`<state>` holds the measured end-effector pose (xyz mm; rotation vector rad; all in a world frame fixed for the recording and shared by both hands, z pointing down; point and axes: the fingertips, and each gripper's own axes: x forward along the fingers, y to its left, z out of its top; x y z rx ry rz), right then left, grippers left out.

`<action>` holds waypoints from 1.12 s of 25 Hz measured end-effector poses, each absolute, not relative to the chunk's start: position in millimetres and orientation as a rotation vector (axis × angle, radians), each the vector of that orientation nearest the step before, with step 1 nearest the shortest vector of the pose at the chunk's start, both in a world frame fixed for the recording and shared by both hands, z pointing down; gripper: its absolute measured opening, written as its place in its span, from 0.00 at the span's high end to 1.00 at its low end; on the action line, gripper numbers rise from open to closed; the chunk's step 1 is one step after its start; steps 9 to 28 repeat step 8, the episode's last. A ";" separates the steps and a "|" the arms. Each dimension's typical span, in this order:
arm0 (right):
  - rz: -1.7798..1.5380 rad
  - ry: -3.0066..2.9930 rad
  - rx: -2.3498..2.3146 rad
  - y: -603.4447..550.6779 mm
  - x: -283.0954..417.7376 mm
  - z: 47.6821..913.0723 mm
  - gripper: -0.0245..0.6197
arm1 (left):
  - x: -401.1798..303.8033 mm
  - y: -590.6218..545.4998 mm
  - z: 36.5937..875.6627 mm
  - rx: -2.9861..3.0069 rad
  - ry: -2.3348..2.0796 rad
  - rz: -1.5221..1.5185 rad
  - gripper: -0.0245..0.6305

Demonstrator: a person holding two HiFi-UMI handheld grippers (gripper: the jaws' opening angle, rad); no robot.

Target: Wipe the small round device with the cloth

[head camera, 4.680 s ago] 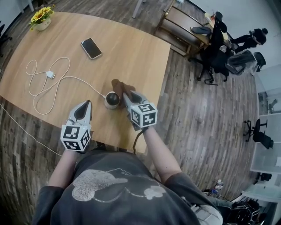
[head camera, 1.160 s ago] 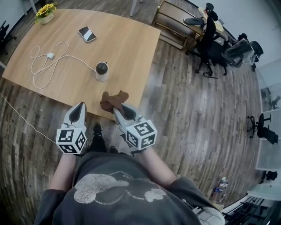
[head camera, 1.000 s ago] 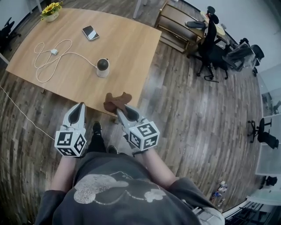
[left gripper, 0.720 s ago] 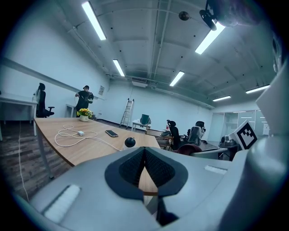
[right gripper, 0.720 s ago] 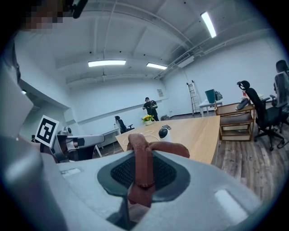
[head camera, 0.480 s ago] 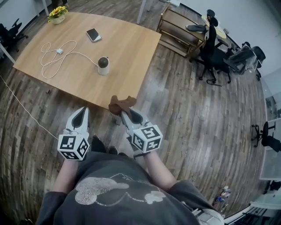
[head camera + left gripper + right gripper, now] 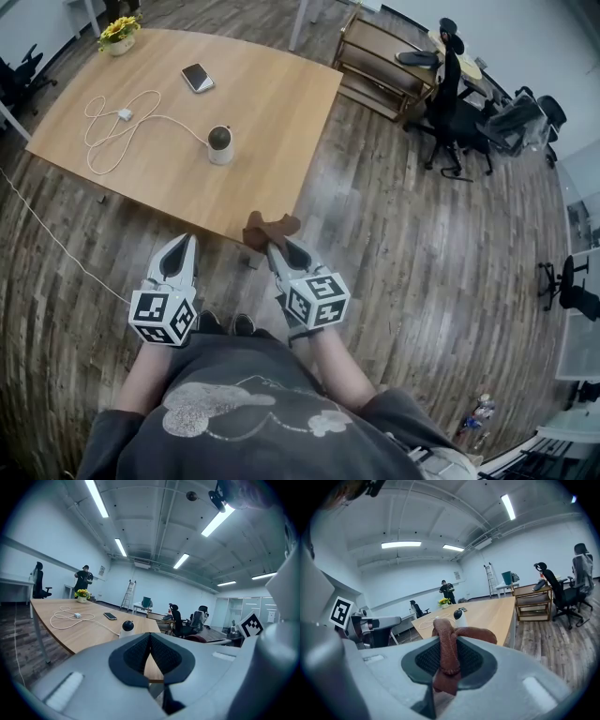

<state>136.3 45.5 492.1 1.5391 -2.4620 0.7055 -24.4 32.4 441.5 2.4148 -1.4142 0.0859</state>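
Finds right gripper (image 7: 275, 247) pinching crumpled rust-brown cloth (image 7: 268, 227) — bunched between jaws, presumably as a wiping pad. Finds left gripper (image 7: 187, 242) pressed together, empty, likely spare for steadying. Locates small round white device with dark dome (image 7: 219, 143) upright on light wooden table (image 7: 281, 112), well apart from both — out of wiping reach.

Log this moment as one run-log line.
left gripper: shut, empty | right gripper: shut on cloth | device: on table, apart from both grippers | wipe: not under way

The cloth (image 7: 270, 228) looks soft (woven fabric), the table (image 7: 272, 112) matt, seemingly wood.
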 end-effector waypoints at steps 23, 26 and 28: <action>0.680 -2.439 1.516 41.4 126.1 497.1 0.87 | -32.1 27.0 445.7 2.411 -1.404 0.101 0.93; 0.680 -2.439 1.516 41.4 126.1 497.1 0.87 | -32.1 27.0 445.7 2.411 -1.404 0.101 0.93; 0.680 -2.439 1.516 41.4 126.1 497.1 0.87 | -32.1 27.0 445.7 2.411 -1.404 0.101 0.93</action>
